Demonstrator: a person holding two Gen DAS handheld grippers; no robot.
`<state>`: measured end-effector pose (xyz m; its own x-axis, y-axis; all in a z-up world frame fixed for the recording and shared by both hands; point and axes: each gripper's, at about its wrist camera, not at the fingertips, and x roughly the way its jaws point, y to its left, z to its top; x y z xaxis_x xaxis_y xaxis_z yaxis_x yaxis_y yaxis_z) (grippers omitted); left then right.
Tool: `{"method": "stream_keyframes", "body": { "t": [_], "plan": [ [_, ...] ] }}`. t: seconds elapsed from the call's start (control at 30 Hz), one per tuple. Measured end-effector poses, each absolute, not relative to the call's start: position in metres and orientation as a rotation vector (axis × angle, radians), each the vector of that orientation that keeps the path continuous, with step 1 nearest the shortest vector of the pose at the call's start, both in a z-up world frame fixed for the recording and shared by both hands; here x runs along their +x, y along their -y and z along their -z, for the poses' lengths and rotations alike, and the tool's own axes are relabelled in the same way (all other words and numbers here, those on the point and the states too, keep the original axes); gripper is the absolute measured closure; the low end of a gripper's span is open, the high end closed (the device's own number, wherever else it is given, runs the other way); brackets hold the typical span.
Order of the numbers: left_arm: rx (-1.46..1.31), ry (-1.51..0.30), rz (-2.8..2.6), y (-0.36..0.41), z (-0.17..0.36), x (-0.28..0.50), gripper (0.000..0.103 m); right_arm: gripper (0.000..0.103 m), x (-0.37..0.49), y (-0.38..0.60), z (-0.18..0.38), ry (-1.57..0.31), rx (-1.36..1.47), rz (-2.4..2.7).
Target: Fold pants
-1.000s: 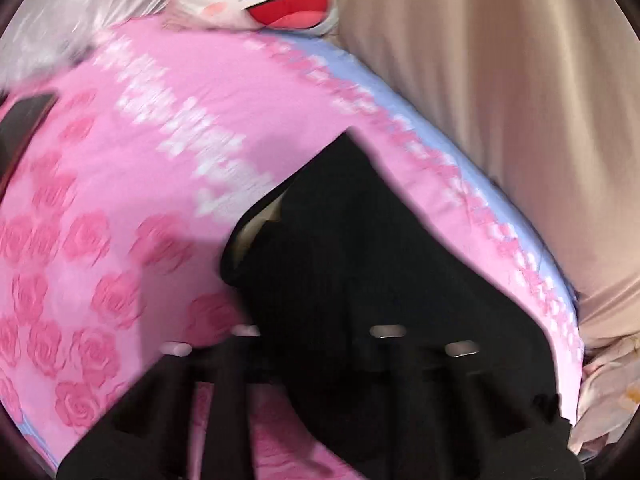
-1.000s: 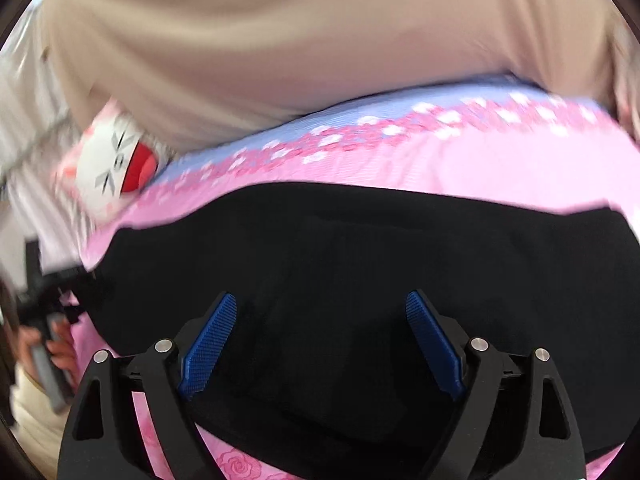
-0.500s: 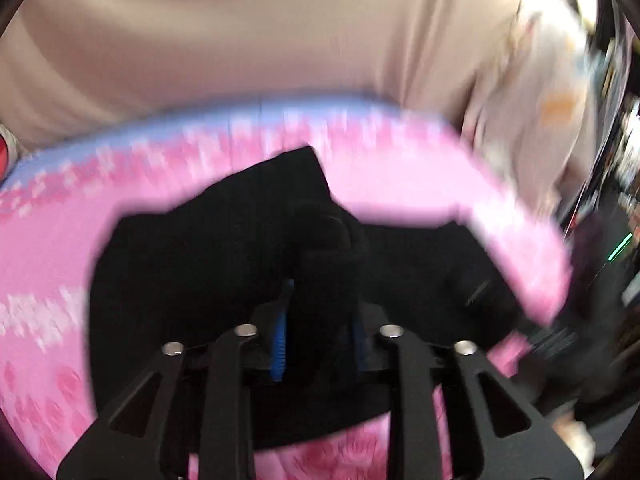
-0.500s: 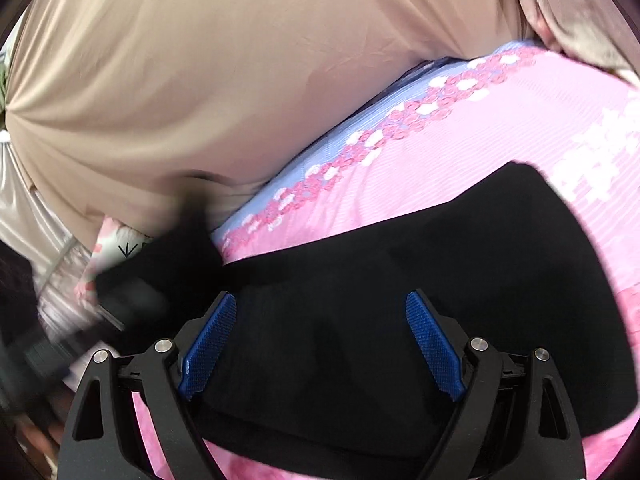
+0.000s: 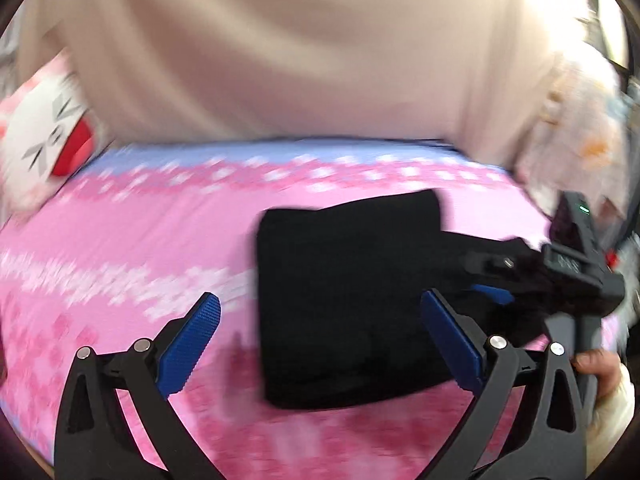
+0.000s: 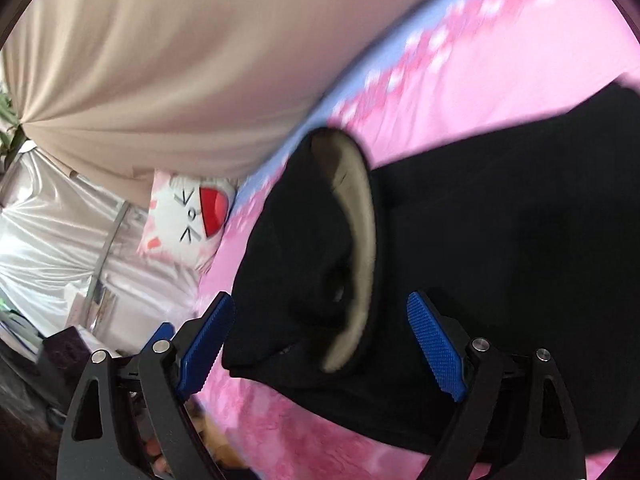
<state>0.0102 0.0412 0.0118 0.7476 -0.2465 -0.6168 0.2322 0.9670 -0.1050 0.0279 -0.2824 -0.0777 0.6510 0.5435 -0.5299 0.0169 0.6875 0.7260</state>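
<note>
The black pants (image 5: 344, 292) lie folded into a rough rectangle on the pink flowered bedsheet (image 5: 120, 240). My left gripper (image 5: 320, 336) is open and empty, just above the near left edge of the pants. In the right wrist view the pants (image 6: 500, 240) show a beige inner waistband lining (image 6: 360, 240) at the folded end. My right gripper (image 6: 320, 340) is open and empty over that end; it also shows in the left wrist view (image 5: 560, 280) at the pants' right side.
A white cat-face pillow (image 5: 48, 140) lies at the far left of the bed, also in the right wrist view (image 6: 192, 216). A beige curtain (image 5: 280, 60) hangs behind the bed. Silvery fabric (image 6: 60, 240) and clutter lie left of the bed.
My left gripper was shut on a fold of the pants half a second ago; it has let go and opened. The pants now lie folded over. The right gripper stayed open and swung left.
</note>
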Motion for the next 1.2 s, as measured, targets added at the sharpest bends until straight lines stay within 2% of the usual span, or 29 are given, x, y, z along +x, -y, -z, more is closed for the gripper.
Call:
{"method": "stream_keyframes", "body": {
  "t": [0.03,0.07,0.1,0.13,0.17,0.27,0.4,0.47,0.53,0.67,0.73,0.8,0.9,0.93,0.97,1.0,1.03,1.2],
  "plan": [
    [-0.056,-0.702,0.225,-0.053,-0.008,0.018,0.005,0.015,0.034,0.275,0.079,-0.842,0.733,-0.319],
    [-0.082,-0.715,0.195,-0.06,-0.007,0.021,0.005,0.018,0.04,0.263,0.076,-0.84,0.681,-0.323],
    [-0.1,-0.726,0.159,-0.067,-0.006,0.022,0.005,0.027,0.044,0.253,0.072,-0.815,0.651,-0.36],
    [-0.113,-0.735,0.112,-0.075,-0.007,0.027,0.005,0.054,0.045,0.248,0.07,-0.812,0.636,-0.362],
    [-0.119,-0.737,0.087,-0.081,-0.007,0.028,0.005,0.089,0.048,0.242,0.064,-0.816,0.596,-0.339],
    [-0.131,-0.723,0.034,-0.091,-0.013,0.029,0.005,0.089,0.039,0.24,0.029,-0.735,0.549,-0.371],
    [-0.095,-0.681,0.016,-0.083,-0.02,0.025,0.005,0.09,-0.003,0.271,-0.023,-0.603,0.509,-0.325],
    [-0.068,-0.697,0.038,-0.07,-0.016,0.025,0.005,0.087,-0.031,0.302,-0.03,-0.582,0.481,-0.235],
    [-0.044,-0.731,0.084,-0.053,-0.009,0.027,0.005,0.083,-0.053,0.332,-0.016,-0.607,0.491,-0.137],
    [0.026,-0.78,0.147,-0.012,0.006,0.029,0.005,0.082,-0.067,0.382,0.06,-0.79,0.525,0.118],
    [0.055,-0.801,0.164,0.003,0.01,0.028,0.005,0.079,-0.077,0.389,0.068,-0.73,0.636,0.084],
    [0.06,-0.802,0.179,0.011,0.012,0.024,0.005,0.074,-0.083,0.384,0.048,-0.665,0.623,0.124],
    [0.07,-0.804,0.194,0.018,0.016,0.02,0.005,0.074,-0.078,0.361,0.007,-0.591,0.459,0.139],
    [0.079,-0.814,0.196,0.022,0.019,0.02,0.005,0.065,-0.07,0.352,-0.001,-0.59,0.434,0.109],
    [0.084,-0.82,0.197,0.024,0.02,0.019,0.005,0.041,-0.058,0.345,-0.006,-0.592,0.403,0.094],
    [0.087,-0.825,0.197,0.025,0.021,0.018,0.005,0.028,-0.05,0.345,-0.006,-0.593,0.385,0.101],
    [0.09,-0.825,0.197,0.025,0.022,0.015,0.005,0.02,-0.042,0.347,-0.001,-0.604,0.374,0.125],
    [0.096,-0.841,0.191,0.023,0.026,0.013,0.005,0.022,-0.028,0.369,0.053,-0.736,0.509,0.087]
  ]
}}
